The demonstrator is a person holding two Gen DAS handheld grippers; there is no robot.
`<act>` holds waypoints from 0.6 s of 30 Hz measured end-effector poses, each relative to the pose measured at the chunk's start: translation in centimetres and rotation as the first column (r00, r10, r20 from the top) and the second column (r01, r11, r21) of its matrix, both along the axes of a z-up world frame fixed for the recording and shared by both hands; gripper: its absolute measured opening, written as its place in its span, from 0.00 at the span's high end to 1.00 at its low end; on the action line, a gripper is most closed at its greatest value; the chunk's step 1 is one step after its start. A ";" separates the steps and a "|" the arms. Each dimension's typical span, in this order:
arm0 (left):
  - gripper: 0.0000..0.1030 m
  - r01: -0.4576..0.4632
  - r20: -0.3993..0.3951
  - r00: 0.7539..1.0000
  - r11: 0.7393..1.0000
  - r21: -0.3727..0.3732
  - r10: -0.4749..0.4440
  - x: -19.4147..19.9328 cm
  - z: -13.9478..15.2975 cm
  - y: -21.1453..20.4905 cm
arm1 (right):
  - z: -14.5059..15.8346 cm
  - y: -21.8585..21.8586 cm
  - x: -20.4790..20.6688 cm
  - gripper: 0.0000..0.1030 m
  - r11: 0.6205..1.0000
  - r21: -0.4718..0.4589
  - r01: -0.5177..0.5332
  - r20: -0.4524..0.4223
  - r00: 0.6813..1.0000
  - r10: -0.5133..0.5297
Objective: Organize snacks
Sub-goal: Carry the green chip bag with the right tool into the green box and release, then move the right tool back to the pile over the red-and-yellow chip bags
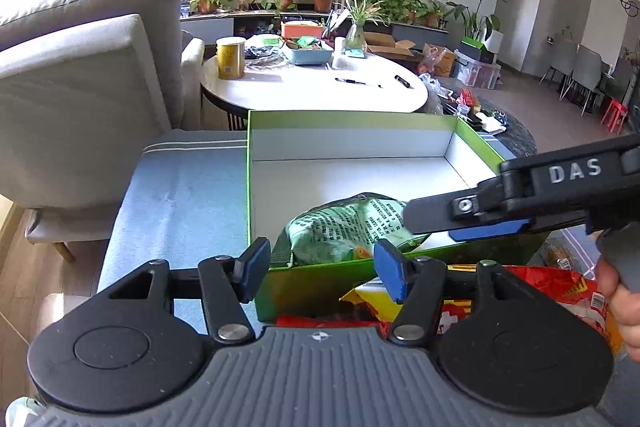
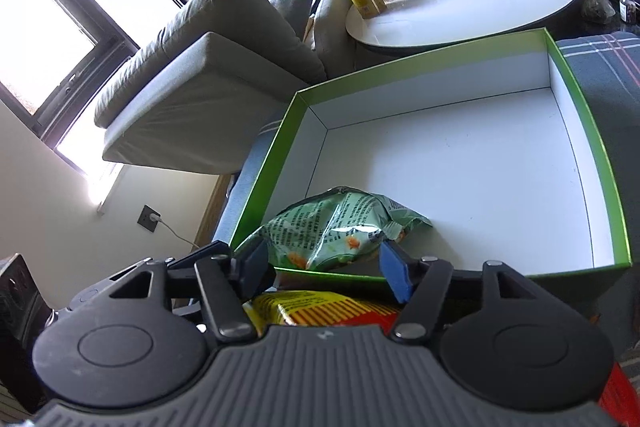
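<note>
Green snack bag (image 2: 336, 231) lies in the green box (image 2: 592, 131) at its near-left corner, left gripper (image 1: 322, 263) and right gripper (image 2: 326, 267) both with jaws apart, pads flanking but not pinching it, red/yellow snack packs (image 1: 520, 287) near side outside box.

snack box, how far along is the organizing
Done: one green snack bag lies inside the green box, at its near edge. In hand: nothing; the left tongs and right tongs are both open beside that bag. Left: the yellow and red packets outside the box's near wall; most of the box floor is bare.
</note>
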State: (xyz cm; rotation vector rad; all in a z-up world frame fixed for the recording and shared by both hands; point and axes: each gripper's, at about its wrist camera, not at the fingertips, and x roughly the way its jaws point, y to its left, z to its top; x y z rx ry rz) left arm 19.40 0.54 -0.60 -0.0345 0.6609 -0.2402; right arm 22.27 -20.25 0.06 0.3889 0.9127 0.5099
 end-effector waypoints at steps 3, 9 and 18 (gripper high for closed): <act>0.46 -0.011 0.004 1.000 1.000 -0.004 0.011 -0.7 0.3 0.3 | 0.5 -0.4 -0.9 0.25 1.000 0.012 0.005 0.016 1.000 -0.006; 0.44 -0.008 0.004 1.000 1.000 -0.005 0.008 -2.1 0.4 0.5 | 0.6 -0.7 -2.3 0.24 1.000 0.022 0.008 0.020 1.000 -0.009; 0.44 -0.014 -0.007 1.000 1.000 -0.015 0.014 -4.0 0.3 0.9 | 0.5 -1.5 -4.1 0.19 0.999 0.027 0.029 0.031 0.999 -0.029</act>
